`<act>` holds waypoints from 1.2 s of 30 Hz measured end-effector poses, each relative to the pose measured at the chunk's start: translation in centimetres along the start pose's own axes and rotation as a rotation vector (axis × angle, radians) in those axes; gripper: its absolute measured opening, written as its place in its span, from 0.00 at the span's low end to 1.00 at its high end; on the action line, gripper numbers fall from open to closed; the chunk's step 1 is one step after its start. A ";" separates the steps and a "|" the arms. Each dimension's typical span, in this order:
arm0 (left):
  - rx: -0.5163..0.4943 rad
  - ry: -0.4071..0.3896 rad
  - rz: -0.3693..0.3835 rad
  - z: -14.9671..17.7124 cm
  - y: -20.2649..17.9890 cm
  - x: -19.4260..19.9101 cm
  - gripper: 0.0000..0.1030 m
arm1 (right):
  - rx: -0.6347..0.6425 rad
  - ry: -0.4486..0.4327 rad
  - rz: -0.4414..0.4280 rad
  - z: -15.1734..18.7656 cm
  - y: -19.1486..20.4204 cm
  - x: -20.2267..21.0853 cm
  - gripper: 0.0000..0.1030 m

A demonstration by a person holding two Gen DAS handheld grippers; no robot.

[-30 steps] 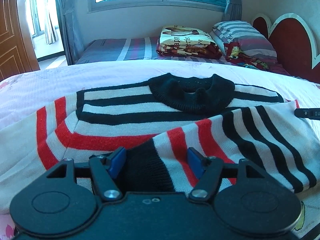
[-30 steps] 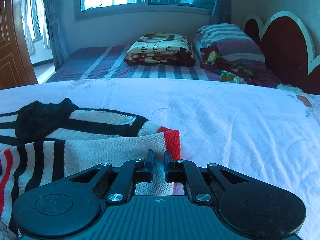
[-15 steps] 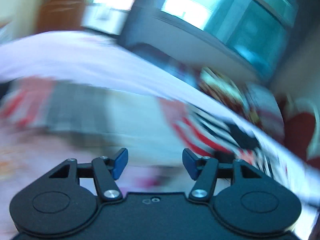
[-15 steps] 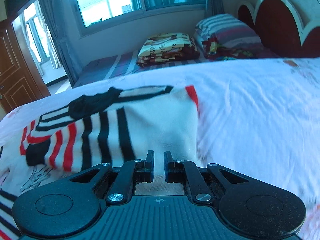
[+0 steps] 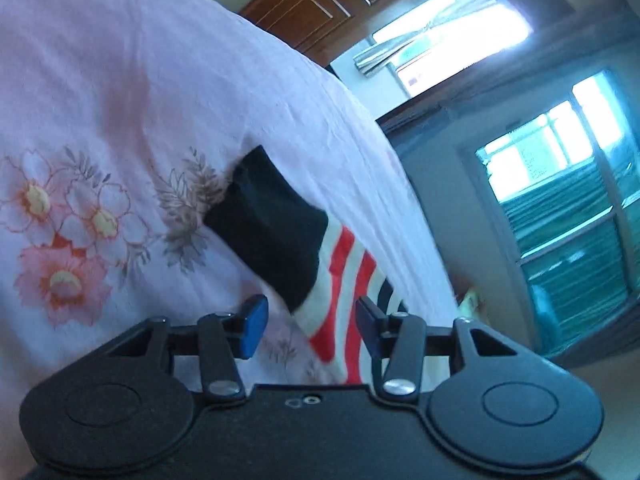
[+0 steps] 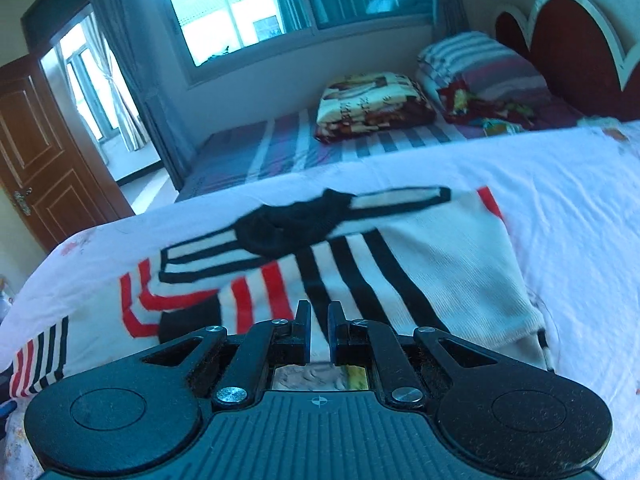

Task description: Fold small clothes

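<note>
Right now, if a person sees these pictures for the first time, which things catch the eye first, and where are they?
The striped sweater in white, black and red stands out first, spread on the pale bedsheet ahead of the right tool. In the left wrist view its black cuff lies beside the pink printed flowers. Behind, a red headboard rises at the far right.

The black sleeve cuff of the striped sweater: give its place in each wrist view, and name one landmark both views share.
Left wrist view: the black sleeve cuff lies mid-frame on the flowered bedsheet, just beyond the left gripper, whose jaws are closing with nothing between them.
Right wrist view: the same cuff is probably the dark patch at lower left, left of the right gripper.
Shared landmark: the brown wooden door.
</note>
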State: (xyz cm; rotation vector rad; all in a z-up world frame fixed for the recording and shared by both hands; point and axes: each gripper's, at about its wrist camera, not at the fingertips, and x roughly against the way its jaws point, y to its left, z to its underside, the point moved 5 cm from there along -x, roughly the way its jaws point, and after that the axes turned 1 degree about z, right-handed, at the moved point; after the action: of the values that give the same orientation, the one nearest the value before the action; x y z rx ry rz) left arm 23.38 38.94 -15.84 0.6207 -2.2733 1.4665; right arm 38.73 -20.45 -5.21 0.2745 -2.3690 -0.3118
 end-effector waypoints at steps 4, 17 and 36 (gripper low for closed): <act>0.040 -0.024 0.027 -1.8 0.4 -1.4 0.40 | -0.013 0.002 0.010 -0.7 0.4 0.1 0.07; -0.574 0.106 0.251 10.2 -20.8 -4.8 0.08 | -0.084 0.045 0.005 0.6 -4.5 -0.8 0.07; -1.263 0.516 0.364 44.0 -31.6 -10.6 0.65 | -0.224 0.093 -0.099 -0.6 -11.8 -2.6 0.08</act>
State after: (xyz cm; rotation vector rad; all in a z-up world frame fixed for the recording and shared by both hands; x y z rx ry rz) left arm 46.60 -11.09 -14.79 -0.5036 -2.3291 0.0271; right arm 42.23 -30.96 -9.96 0.2944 -2.2092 -0.5935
